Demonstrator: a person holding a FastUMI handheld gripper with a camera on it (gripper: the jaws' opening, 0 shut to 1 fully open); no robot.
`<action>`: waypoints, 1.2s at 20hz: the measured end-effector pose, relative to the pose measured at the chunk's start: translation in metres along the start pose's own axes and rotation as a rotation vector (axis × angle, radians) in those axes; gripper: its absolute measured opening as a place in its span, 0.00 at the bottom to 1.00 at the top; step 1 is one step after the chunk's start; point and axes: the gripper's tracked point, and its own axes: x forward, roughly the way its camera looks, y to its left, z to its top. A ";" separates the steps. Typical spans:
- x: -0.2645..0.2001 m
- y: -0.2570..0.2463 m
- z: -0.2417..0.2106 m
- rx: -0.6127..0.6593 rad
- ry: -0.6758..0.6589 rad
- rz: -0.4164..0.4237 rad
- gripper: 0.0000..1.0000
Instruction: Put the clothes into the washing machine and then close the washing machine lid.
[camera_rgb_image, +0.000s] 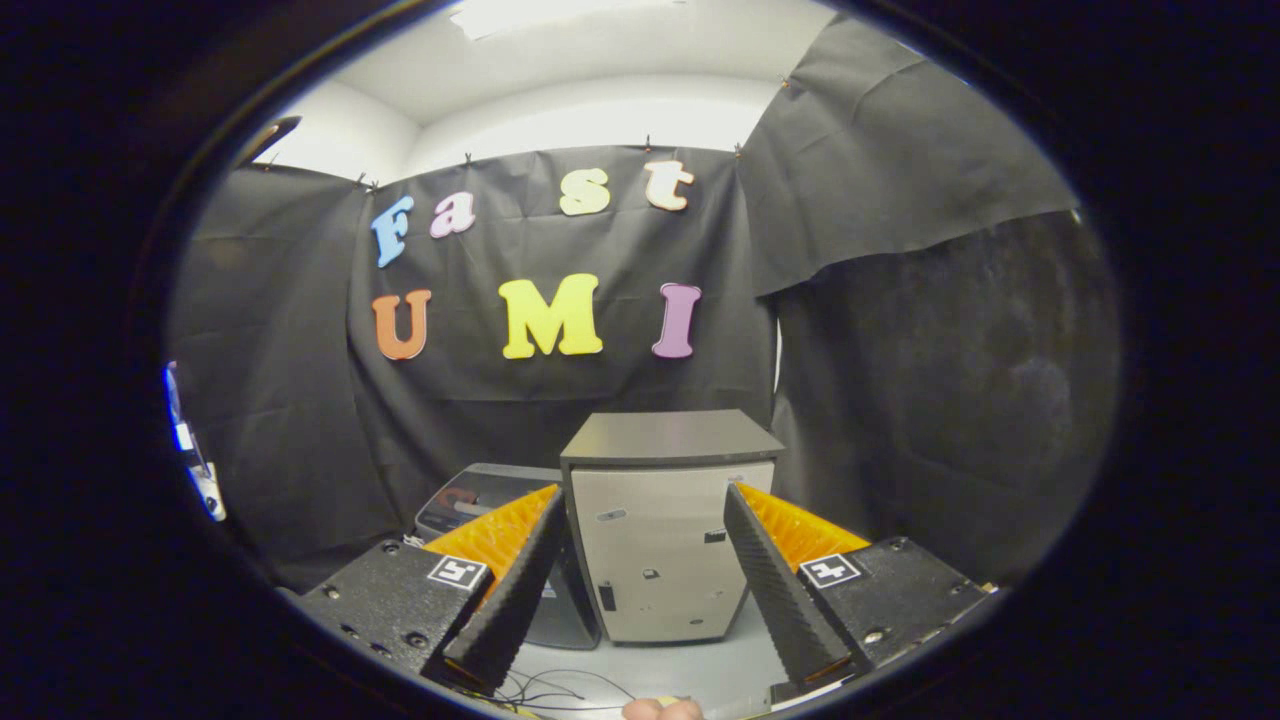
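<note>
I hold the gripper (640, 590) back with its fingers spread apart and empty, squared up to frame the washing machine (668, 525) standing beyond them on the counter (700, 675), lid down; I can't spot any clothes.

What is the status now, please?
Claw open, holding nothing. Silver cabinet beyond the fingers, door shut. Grey machine left behind it. Loose wires on the floor.

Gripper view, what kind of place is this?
Likely a staged recording booth: black cloth walls, a small boxy cabinet on a white surface, and the open hand-held gripper held before it.
</note>
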 end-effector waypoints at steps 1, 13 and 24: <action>-0.001 -0.001 0.000 -0.005 0.001 -0.006 0.98; -0.004 0.001 0.000 -0.006 -0.016 -0.019 0.98; -0.004 -0.003 0.001 0.007 -0.020 -0.043 0.98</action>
